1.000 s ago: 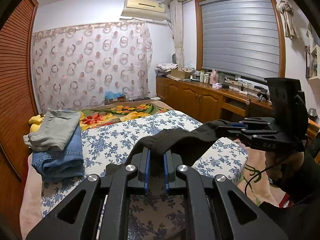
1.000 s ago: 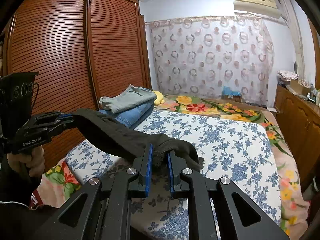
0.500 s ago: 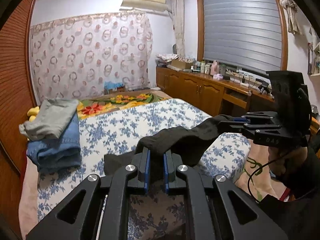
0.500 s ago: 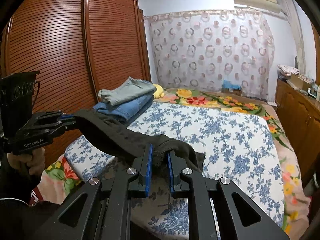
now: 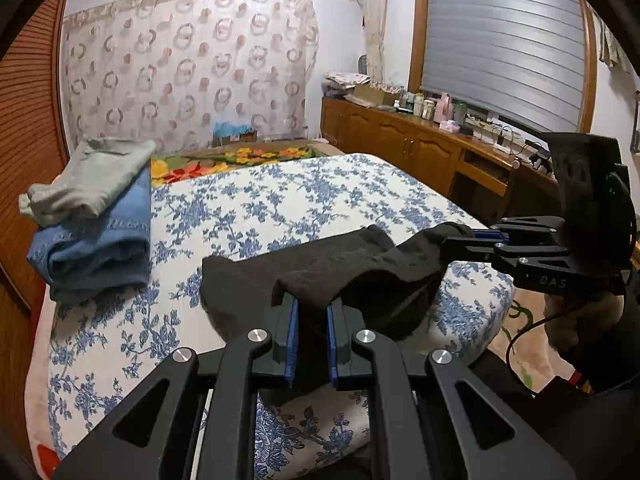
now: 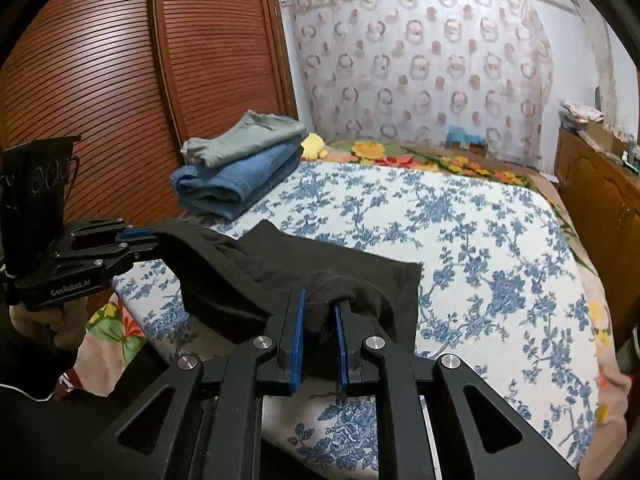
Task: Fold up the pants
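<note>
Black pants (image 5: 360, 268) stretch between my two grippers over the near end of the bed. My left gripper (image 5: 312, 312) is shut on one end of the held edge, and my right gripper (image 6: 320, 312) is shut on the other end. The far part of the pants (image 6: 332, 256) lies flat on the blue floral bedspread (image 6: 460, 220). Each gripper shows in the other's view: the right gripper (image 5: 472, 236) at the right, the left gripper (image 6: 136, 236) at the left.
Folded grey pants (image 5: 92, 172) lie on folded blue jeans (image 5: 96, 240) at the bed's left side, next to a slatted wooden wardrobe (image 6: 100, 92). A yellow soft toy (image 6: 314, 146) lies behind them. Wooden cabinets (image 5: 420, 152) with bottles line the right wall.
Both grippers have lowered and moved forward with the pants. More of the black fabric now lies flat on the bedspread.
</note>
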Demonstrator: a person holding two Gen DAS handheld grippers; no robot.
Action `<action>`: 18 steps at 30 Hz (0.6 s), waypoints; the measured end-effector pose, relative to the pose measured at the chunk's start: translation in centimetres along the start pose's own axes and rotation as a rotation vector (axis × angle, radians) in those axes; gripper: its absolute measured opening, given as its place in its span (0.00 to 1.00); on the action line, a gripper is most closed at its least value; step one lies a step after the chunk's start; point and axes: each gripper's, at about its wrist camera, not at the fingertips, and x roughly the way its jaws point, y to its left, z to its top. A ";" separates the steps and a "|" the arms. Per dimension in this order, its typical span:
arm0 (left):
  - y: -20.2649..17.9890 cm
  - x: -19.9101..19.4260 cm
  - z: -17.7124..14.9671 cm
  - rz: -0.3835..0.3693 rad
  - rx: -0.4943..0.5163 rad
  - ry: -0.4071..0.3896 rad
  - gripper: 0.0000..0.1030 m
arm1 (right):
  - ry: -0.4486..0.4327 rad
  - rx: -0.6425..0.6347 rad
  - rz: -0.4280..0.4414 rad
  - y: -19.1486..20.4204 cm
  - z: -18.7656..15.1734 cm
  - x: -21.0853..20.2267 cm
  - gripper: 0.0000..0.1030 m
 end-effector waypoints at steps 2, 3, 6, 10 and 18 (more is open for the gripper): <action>0.3 0.5 0.0 0.003 -0.004 0.007 0.11 | 0.006 0.003 -0.002 -0.1 0.2 0.6 0.13; 0.4 0.8 0.1 0.006 -0.002 0.011 0.11 | 0.007 0.004 -0.004 -0.1 0.3 0.9 0.13; 0.6 1.3 0.6 0.021 0.013 0.012 0.11 | 0.003 0.004 -0.016 -0.4 0.9 1.6 0.13; 0.9 1.5 1.8 0.031 0.017 -0.010 0.11 | -0.016 0.010 -0.024 -1.0 2.0 2.3 0.13; 2.2 3.1 2.2 0.074 -0.007 0.004 0.11 | 0.004 0.018 -0.024 -1.6 2.7 5.4 0.13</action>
